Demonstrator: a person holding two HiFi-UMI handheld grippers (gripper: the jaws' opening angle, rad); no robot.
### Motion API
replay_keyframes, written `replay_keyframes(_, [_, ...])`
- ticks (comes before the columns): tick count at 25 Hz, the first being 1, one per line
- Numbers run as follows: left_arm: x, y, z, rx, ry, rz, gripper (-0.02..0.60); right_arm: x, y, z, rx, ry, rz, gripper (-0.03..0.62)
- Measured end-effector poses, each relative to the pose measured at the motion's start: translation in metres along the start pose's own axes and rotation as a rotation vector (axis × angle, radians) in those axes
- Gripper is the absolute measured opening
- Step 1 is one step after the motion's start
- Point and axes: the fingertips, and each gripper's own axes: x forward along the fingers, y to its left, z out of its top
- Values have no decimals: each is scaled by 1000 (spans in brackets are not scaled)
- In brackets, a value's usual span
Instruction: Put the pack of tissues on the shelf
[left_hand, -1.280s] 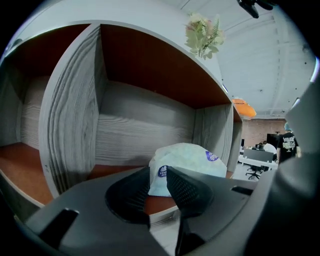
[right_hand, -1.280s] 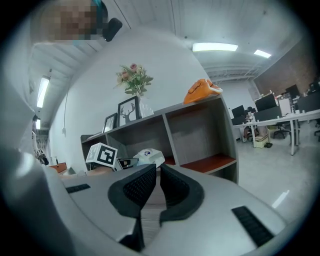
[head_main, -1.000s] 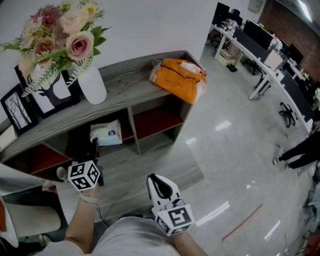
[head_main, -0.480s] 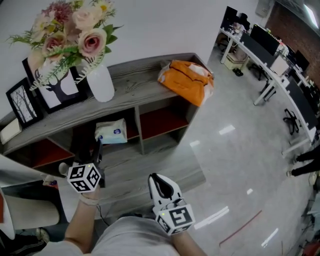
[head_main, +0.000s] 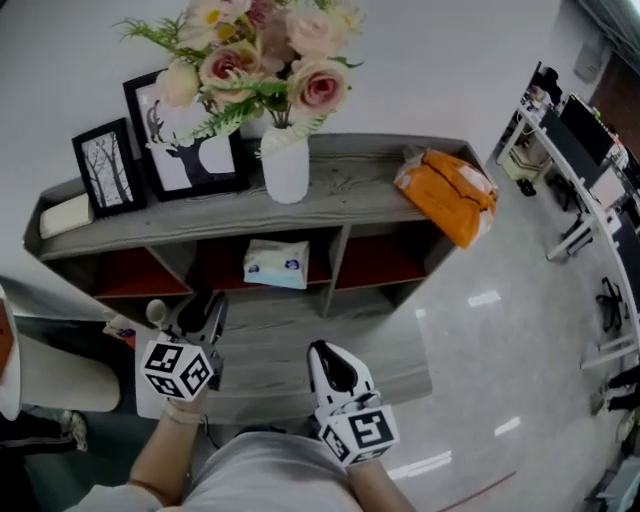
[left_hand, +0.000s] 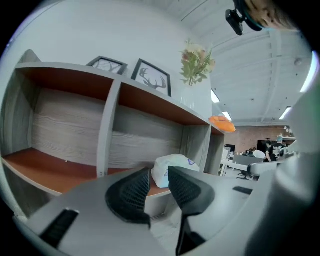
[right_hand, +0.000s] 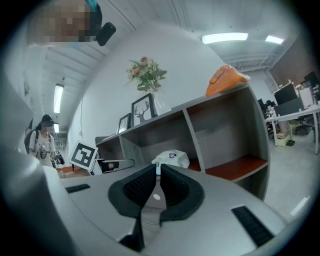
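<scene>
tissue pk (head_main: 275, 265) in shelf (head_main: 360, 195) ctr bay, flowers (head_main: 265, 50) above

— What's the shelf (head_main: 370, 190) ahead of the right claw (right_hand: 158, 174) made of?
— Grey matt wood grain; reddish-brown smooth boards inside.
— The pack of tissues (head_main: 276, 266) beyond the claw tips?
— Soft, faintly shiny plastic wrap.
— The floor (head_main: 490, 320) to the claw's right?
— Polished, glossy. The claw's pads (right_hand: 137, 187) are ribbed black.

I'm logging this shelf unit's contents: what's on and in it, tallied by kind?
Framed pictures: 2
Vase of flowers: 1
Orange bag: 1
Pack of tissues: 1
Pale flat object: 1
Total: 6
</scene>
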Motion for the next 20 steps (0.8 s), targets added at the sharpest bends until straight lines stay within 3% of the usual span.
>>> replay_keyframes(11, [-83,34,-3,-58,-52,84,40,56,58,-1,-17,22,215,37])
replay_keyframes(20, [-132,47,-18,-120,-76,124,28,80,110,-20,-33,79,367,37])
